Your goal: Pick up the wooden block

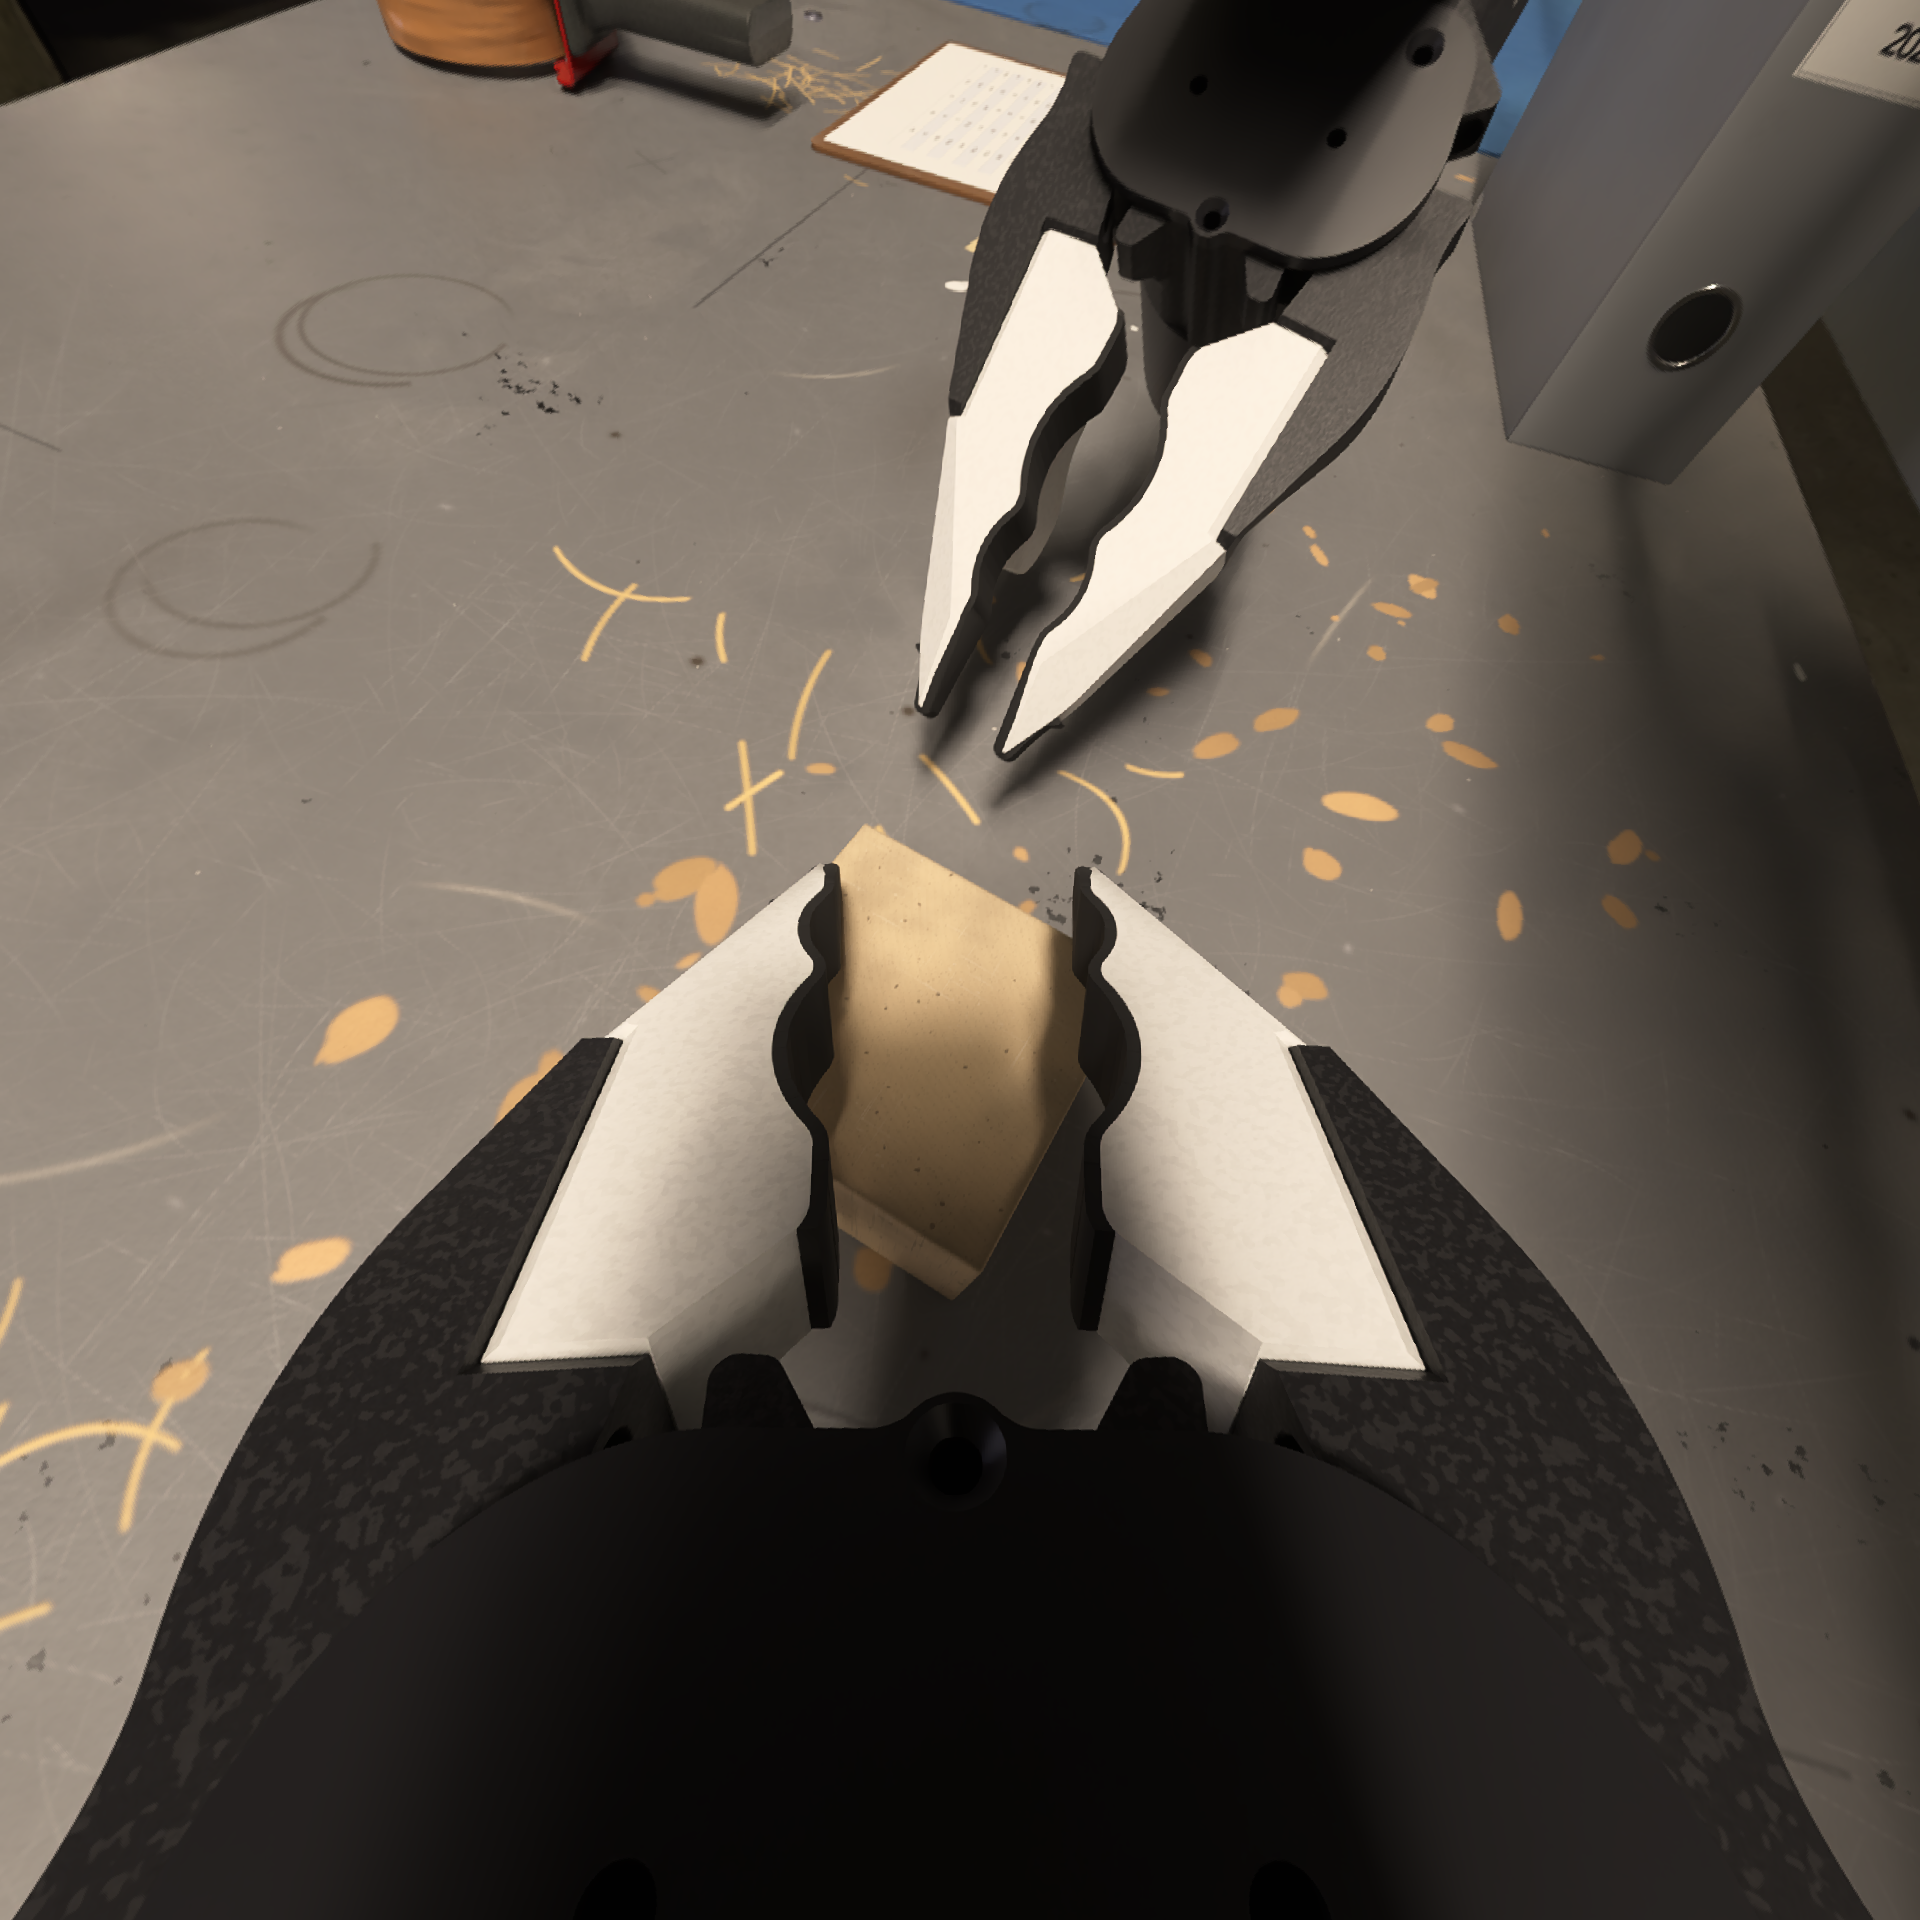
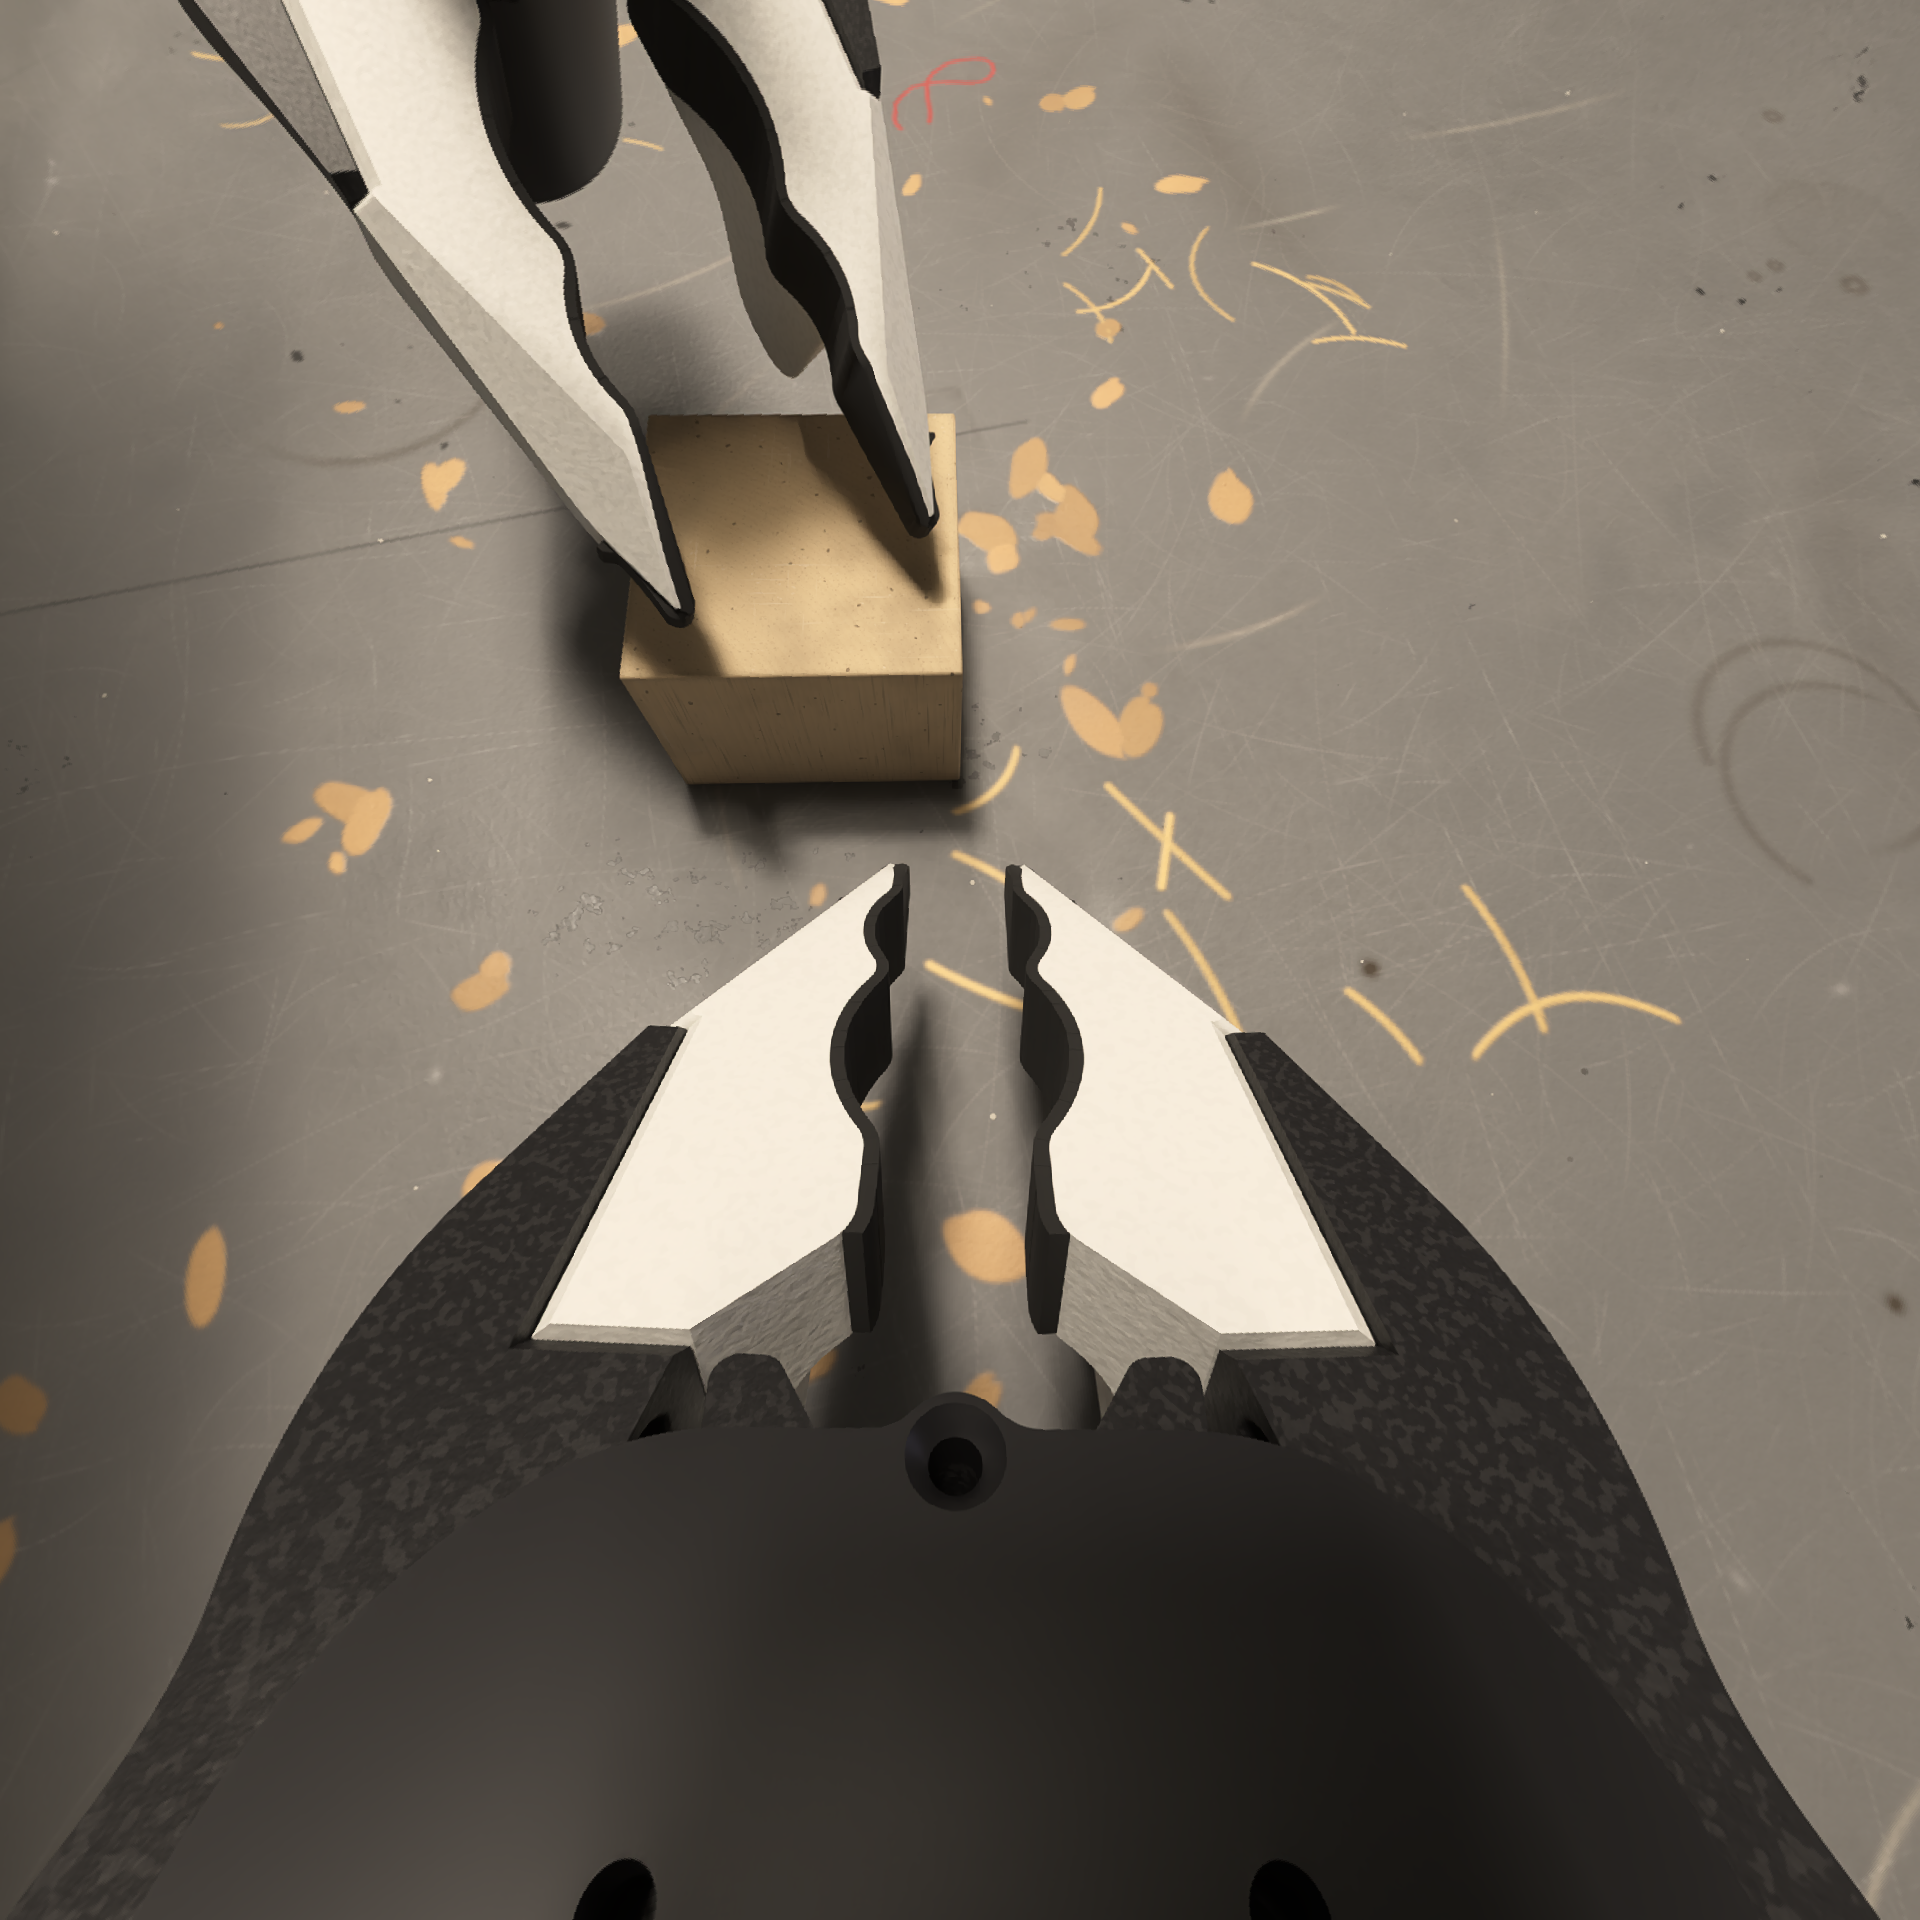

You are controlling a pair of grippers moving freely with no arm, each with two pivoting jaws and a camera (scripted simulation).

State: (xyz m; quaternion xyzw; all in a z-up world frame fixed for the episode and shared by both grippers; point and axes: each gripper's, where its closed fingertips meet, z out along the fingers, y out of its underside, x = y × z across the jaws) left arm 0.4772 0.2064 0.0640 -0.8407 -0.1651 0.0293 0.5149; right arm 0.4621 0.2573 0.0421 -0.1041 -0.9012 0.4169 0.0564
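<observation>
The wooden block, a light tan cube, sits on the scratched grey table. My left gripper is open. It points down at the block, with the block's top showing in the gap between its two fingers. In the right wrist view the block stands ahead. The left gripper has both fingertips close over the block's top face, near its left and right edges. My right gripper is empty, with only a narrow gap between its fingers. It hovers just short of the block and also shows in the left wrist view.
A grey binder box stands at the far right near the table's edge. A clipboard with paper, a grey tool with a red part and an orange-brown round object lie at the back. Orange flecks dot the table.
</observation>
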